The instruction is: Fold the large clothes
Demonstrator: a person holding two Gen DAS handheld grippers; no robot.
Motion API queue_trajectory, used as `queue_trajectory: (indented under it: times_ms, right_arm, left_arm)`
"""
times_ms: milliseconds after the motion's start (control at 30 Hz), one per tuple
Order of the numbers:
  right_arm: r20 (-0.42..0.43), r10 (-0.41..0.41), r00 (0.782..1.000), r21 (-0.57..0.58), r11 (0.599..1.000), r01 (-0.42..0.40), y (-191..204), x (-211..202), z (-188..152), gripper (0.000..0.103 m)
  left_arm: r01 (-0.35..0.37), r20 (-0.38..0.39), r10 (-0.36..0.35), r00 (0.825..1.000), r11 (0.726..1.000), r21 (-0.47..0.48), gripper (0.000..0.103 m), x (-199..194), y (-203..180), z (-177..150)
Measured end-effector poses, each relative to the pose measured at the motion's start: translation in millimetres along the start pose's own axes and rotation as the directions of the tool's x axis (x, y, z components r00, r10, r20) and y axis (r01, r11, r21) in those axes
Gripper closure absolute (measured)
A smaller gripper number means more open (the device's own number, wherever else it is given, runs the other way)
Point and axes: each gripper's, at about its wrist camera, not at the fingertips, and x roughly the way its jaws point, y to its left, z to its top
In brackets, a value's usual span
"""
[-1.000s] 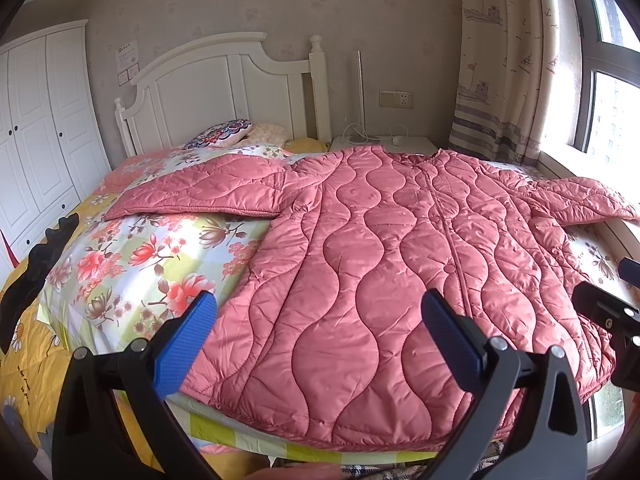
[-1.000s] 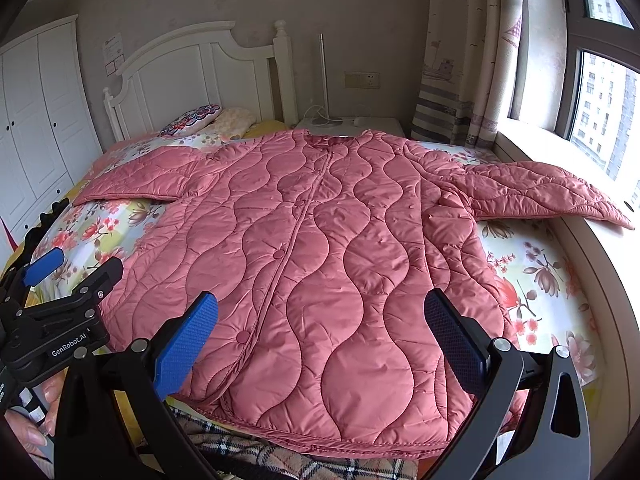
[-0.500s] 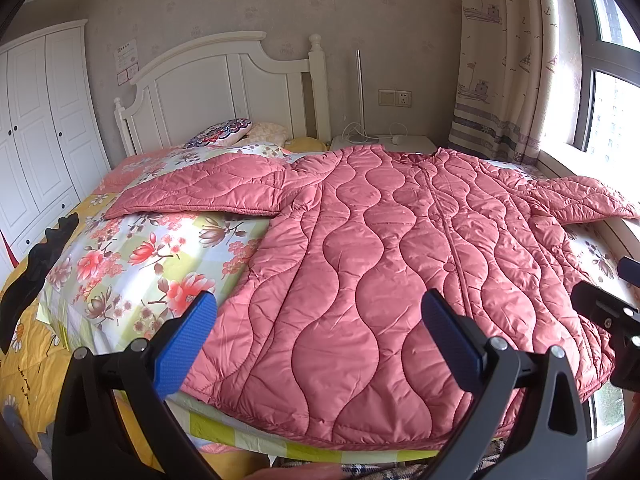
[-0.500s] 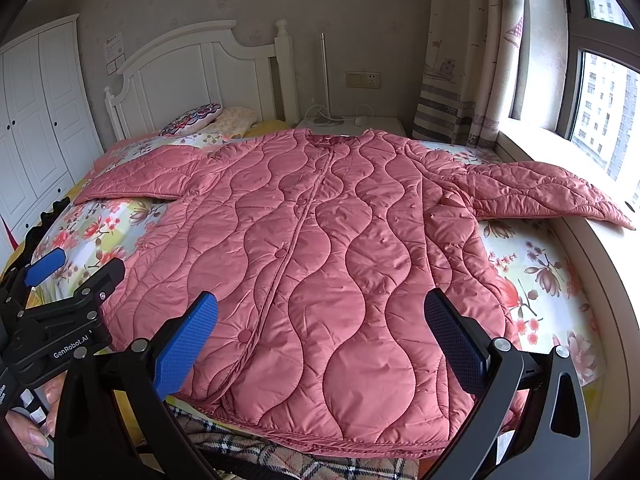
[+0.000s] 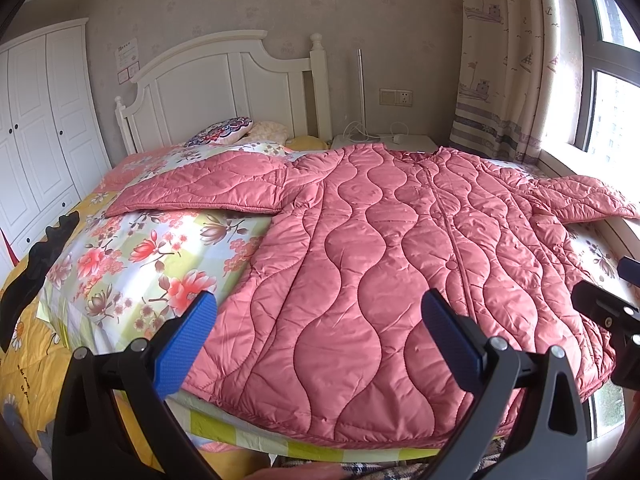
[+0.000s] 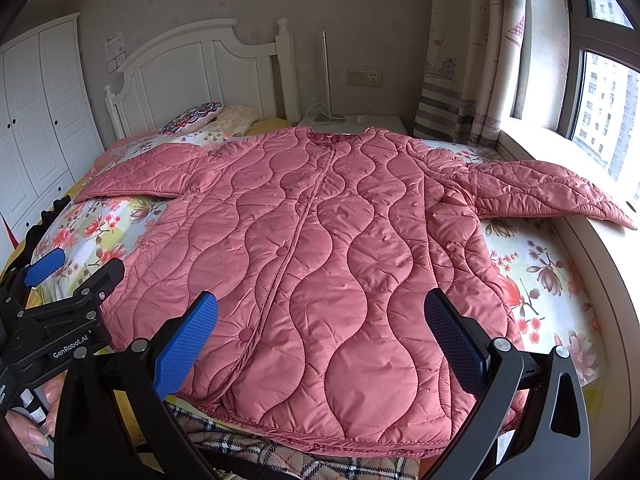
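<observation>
A large pink quilted coat (image 5: 392,264) (image 6: 320,248) lies flat and face up on the bed, buttoned down the middle, collar toward the headboard. Its left sleeve (image 5: 200,192) stretches over the floral bedding; its right sleeve (image 6: 548,192) reaches onto the window sill. My left gripper (image 5: 320,344) hovers open above the hem's left part. My right gripper (image 6: 322,344) hovers open above the hem's right part. Neither touches the coat. The left gripper's body (image 6: 60,320) shows in the right wrist view, and the right gripper's body (image 5: 608,312) in the left wrist view.
The floral bedding (image 5: 140,264) covers the bed, with pillows (image 5: 224,136) by the white headboard (image 5: 224,88). A white wardrobe (image 5: 36,132) stands left. A curtain (image 6: 472,60) and window sill (image 6: 600,248) run along the right. A plaid cloth (image 6: 280,456) lies below the hem.
</observation>
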Motion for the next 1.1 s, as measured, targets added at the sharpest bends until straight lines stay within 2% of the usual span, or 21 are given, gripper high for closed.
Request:
queue_trajectory:
  times_ms: [500, 667, 800, 933, 1033, 1100]
  right_arm:
    - [0.000, -0.003, 1.000, -0.007, 1.000, 0.003, 0.4, 6.8, -2.7, 0.004]
    - [0.009, -0.033, 0.999, 0.000, 0.999, 0.033, -11.8, 22.8, 5.5, 0.004]
    - [-0.010, -0.055, 0.998, 0.034, 0.998, 0.055, -29.8, 46.2, 18.3, 0.004]
    - [0.033, -0.054, 0.998, 0.190, 0.981, 0.047, -78.3, 62.1, 30.6, 0.004]
    - [0.038, -0.103, 0.994, 0.389, 0.918, 0.080, -138.6, 75.2, 37.0, 0.004]
    - [0.043, -0.120, 0.992, 0.521, 0.850, 0.080, -185.6, 83.9, 39.8, 0.004]
  left_arm:
    - [0.008, -0.013, -0.008, 1.000, 1.000, 0.010, 0.002, 5.1, -2.1, 2.0]
    - [0.012, -0.044, -0.011, 0.999, 1.000, 0.023, 0.002, 27.9, -8.0, 8.5]
    - [0.030, -0.084, -0.028, 0.996, 0.999, 0.022, 0.002, 61.4, -15.7, 21.4]
    - [0.058, -0.155, -0.051, 0.987, 0.997, 0.045, 0.002, 117.8, -26.8, 46.6]
    - [0.065, -0.189, -0.046, 0.981, 0.994, 0.092, 0.002, 166.2, -32.1, 64.8]
    - [0.056, -0.205, -0.028, 0.978, 0.990, 0.133, 0.002, 201.3, -33.6, 75.9]
